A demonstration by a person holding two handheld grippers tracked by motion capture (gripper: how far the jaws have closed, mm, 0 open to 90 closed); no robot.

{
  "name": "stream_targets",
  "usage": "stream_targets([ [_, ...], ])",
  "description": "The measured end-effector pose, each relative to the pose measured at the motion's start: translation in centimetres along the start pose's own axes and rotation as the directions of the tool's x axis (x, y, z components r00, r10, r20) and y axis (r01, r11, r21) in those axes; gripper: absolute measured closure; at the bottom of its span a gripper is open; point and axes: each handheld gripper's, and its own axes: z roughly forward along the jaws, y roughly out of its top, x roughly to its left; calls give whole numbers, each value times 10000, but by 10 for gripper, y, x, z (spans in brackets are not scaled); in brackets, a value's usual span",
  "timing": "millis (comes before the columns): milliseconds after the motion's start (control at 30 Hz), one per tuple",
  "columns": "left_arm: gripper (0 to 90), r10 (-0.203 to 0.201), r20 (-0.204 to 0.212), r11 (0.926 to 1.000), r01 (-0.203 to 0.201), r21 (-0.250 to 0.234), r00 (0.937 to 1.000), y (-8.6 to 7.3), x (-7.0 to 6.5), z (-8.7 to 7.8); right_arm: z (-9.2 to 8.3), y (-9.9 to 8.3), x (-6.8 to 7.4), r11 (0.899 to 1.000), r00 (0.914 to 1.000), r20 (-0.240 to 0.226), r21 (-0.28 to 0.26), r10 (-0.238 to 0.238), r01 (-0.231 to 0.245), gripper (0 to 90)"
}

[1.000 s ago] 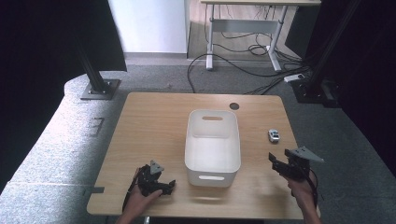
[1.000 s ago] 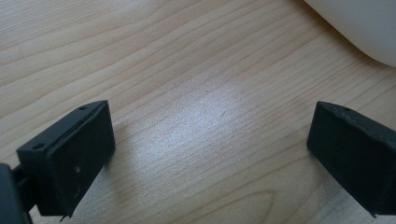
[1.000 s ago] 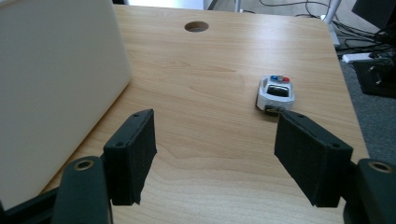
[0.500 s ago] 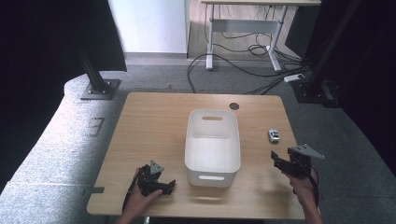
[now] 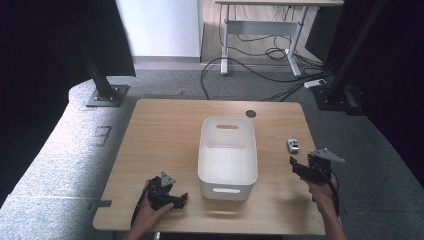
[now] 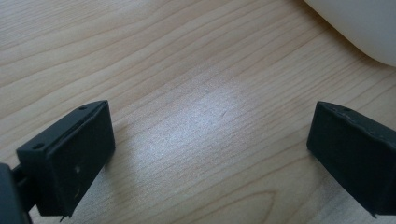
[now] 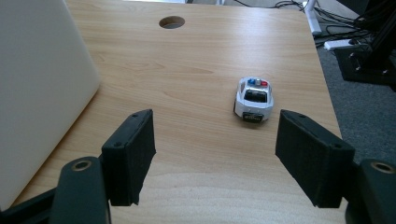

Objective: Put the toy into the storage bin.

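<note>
Sitting on the table near its right edge, the toy police car is upright, a bit ahead of your right tool & apart from it. That tool is wide open, nothing btw the jaws. White bin is in the table's middle. Your left tool is low over bare wood near the bin's front corner, also wide, holding nothing.

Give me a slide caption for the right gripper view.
Open right gripper faces a toy police car on the table, bin alongside.
</note>
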Motion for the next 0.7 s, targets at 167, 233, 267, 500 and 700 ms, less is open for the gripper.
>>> stream_targets([
  [167,8,3,0,10000,-3,1,10000,0,0,0,6,4,0,9999,9999,142,154,-25,23,286],
  [233,8,5,1,10000,-5,0,10000,0,0,0,9,6,-1,9998,9998,212,213,-26,22,289],
  [267,8,9,4,10000,-9,3,10000,0,0,0,9,6,-1,9997,9997,237,232,-11,6,289],
  [500,6,23,24,10000,-23,3,10000,0,0,0,18,10,-5,9992,9993,352,385,79,-93,294],
  [700,6,30,30,10000,-30,4,10000,0,0,0,22,14,-6,9989,9989,455,450,84,-105,294],
])
